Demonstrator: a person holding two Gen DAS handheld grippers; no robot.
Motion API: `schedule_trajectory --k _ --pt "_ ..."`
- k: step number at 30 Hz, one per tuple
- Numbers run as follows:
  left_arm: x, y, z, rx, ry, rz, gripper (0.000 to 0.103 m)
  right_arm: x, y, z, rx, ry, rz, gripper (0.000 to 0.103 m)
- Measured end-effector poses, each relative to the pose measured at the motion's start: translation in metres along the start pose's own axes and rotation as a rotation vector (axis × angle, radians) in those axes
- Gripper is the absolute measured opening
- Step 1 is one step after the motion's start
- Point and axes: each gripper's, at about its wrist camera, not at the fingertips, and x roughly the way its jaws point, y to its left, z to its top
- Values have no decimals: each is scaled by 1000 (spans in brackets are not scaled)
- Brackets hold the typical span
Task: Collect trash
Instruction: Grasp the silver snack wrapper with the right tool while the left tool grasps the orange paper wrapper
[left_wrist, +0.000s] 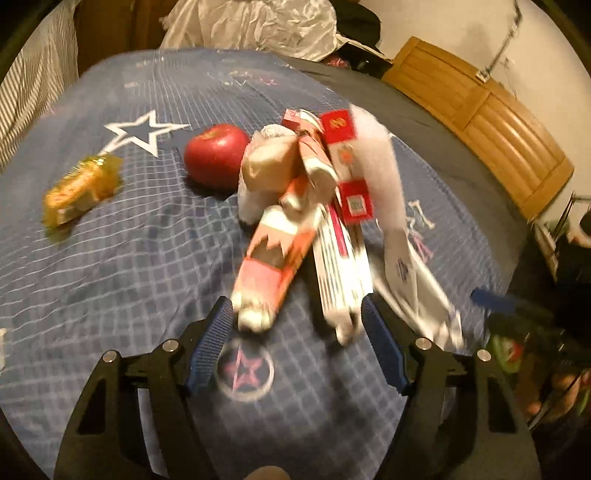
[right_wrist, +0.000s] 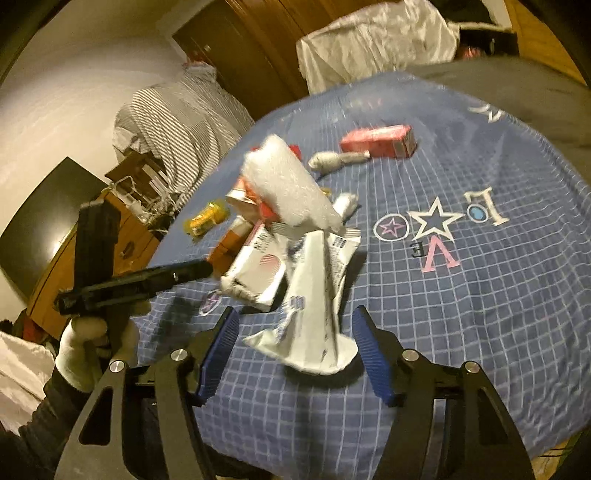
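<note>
A blurred heap of trash lies on the blue checked bedspread (left_wrist: 129, 258): a torn red-and-white carton (left_wrist: 273, 251), a white-and-red box (left_wrist: 340, 266), a wrapped bun (left_wrist: 266, 166) and a white foam piece (left_wrist: 373, 166). My left gripper (left_wrist: 297, 306) stands open, with the near ends of the carton and box between its fingertips. In the right wrist view a crumpled white wrapper (right_wrist: 317, 295) stands between the pads of my right gripper (right_wrist: 295, 314), which is open, with a gap at the left pad. A gloved hand (right_wrist: 88, 347) holds the left gripper beside the heap.
A red apple (left_wrist: 216, 155) and a yellow wrapped snack (left_wrist: 79, 190) lie left of the heap. A red box (right_wrist: 376, 142) and a grey paper wad (right_wrist: 336, 158) lie farther off. The wooden headboard (left_wrist: 480, 118), a white plastic bag (right_wrist: 376, 44) and striped bedding (right_wrist: 177, 122) border the bed.
</note>
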Motion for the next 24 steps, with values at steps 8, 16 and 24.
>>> schedule_trajectory --k 8,16,24 --pt "36 10 17 -54 58 -48 69 57 -14 23 25 129 -35 66" --pt "39 23 11 -109 52 -149 37 86 -2 27 -47 108 -88 41" --pt "0 19 -24 -74 -51 -43 29 56 14 14 -77 -14 -80 32"
